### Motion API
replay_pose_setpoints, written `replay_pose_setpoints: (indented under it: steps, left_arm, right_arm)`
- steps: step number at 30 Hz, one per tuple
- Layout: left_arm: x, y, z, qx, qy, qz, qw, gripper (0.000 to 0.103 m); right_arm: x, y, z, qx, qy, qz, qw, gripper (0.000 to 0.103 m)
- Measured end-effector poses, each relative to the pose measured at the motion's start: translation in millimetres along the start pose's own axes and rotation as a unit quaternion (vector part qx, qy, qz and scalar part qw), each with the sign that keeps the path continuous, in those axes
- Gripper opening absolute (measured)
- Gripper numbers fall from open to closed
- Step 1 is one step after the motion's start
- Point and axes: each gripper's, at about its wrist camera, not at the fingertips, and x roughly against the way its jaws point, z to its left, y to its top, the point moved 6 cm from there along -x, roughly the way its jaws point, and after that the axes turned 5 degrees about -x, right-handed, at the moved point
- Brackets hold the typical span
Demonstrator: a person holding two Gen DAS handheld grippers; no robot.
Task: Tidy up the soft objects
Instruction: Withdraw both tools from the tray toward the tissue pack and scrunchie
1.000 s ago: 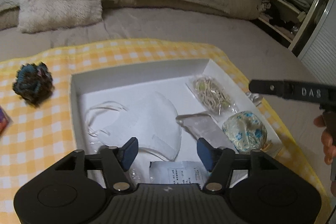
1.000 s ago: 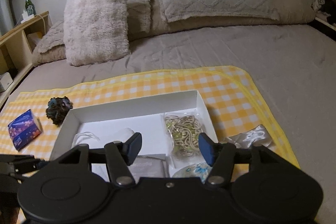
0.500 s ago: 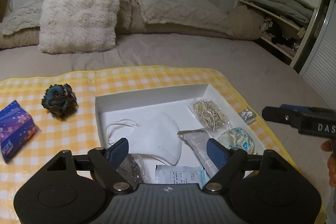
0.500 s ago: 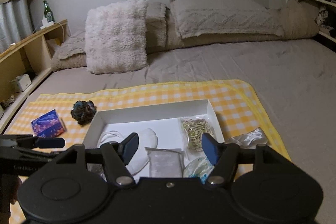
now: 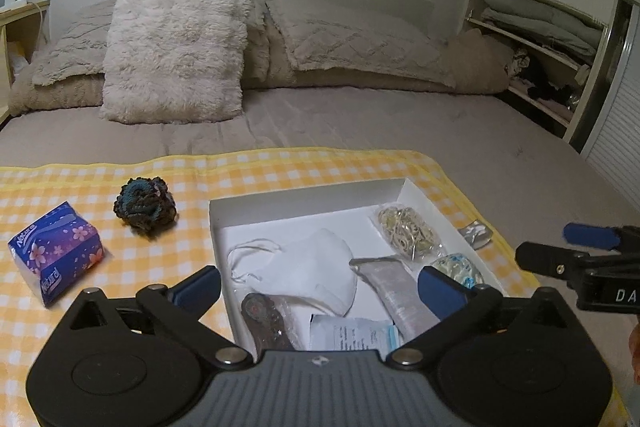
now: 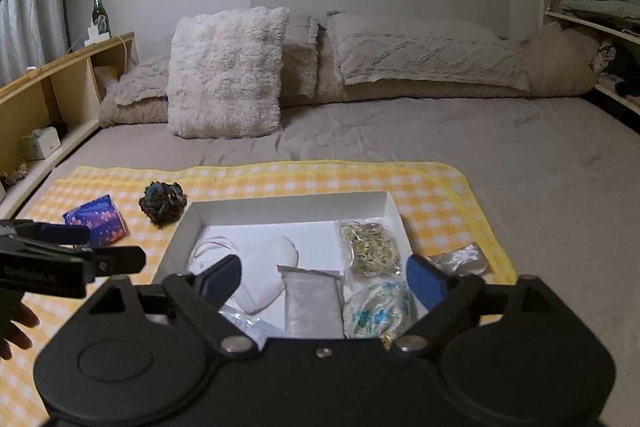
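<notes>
A shallow white box (image 5: pixel 304 201) (image 6: pixel 288 213) lies on a yellow checked cloth (image 5: pixel 100 179) (image 6: pixel 260 179) on the bed. In it lie a white face mask (image 5: pixel 316 267) (image 6: pixel 268 271), a bag of rubber bands (image 5: pixel 406 231) (image 6: pixel 370 249), a floral pouch (image 5: pixel 460 267) (image 6: pixel 374 313), a clear sleeve (image 5: pixel 396 291) (image 6: pixel 314 301) and small packets. A dark knitted scrunchie (image 5: pixel 145 207) (image 6: pixel 162 203) and a purple tissue pack (image 5: pixel 56 251) (image 6: pixel 100 221) rest left of the box. My left gripper (image 5: pixel 320 287) and right gripper (image 6: pixel 324 277) hover above the box's near edge, jaws opening, nothing between them.
A silvery fabric piece (image 5: pixel 476 231) (image 6: pixel 460 259) lies right of the box. Fluffy and knitted pillows (image 5: pixel 176 51) (image 6: pixel 228 71) line the headboard. Wooden shelves (image 6: pixel 52 83) with a green bottle (image 6: pixel 99 13) stand left; linen shelves (image 5: pixel 536 39) stand right.
Both grippers have pulled back and risen from the box, so more of the bed shows. Their jaws have spread wider. The tissue pack has come into the left wrist view.
</notes>
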Motion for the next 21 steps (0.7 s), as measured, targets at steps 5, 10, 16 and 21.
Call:
replay_pose_setpoints:
  steps: [5, 10, 16, 21]
  left_arm:
    - [4, -5, 2, -0.009, 0.009, 0.005, 0.9999, 0.103]
    - [9, -7, 6, -0.004, 0.014, 0.001, 0.9999, 0.103]
    - [13, -11, 19, 0.007, 0.025, 0.0, 0.9997, 0.103]
    - [15, -14, 39, 0.015, 0.048, 0.0, 0.9987, 0.103]
  right_arm:
    - [5, -1, -3, -0.002, -0.017, -0.016, 1.0, 0.103]
    - [4, -6, 2, 0.005, -0.016, -0.014, 1.0, 0.103]
    - [1, -8, 11, 0.011, -0.015, -0.013, 1.0, 0.103]
    - [-5, -9, 18, 0.014, -0.016, -0.009, 1.0, 0.103]
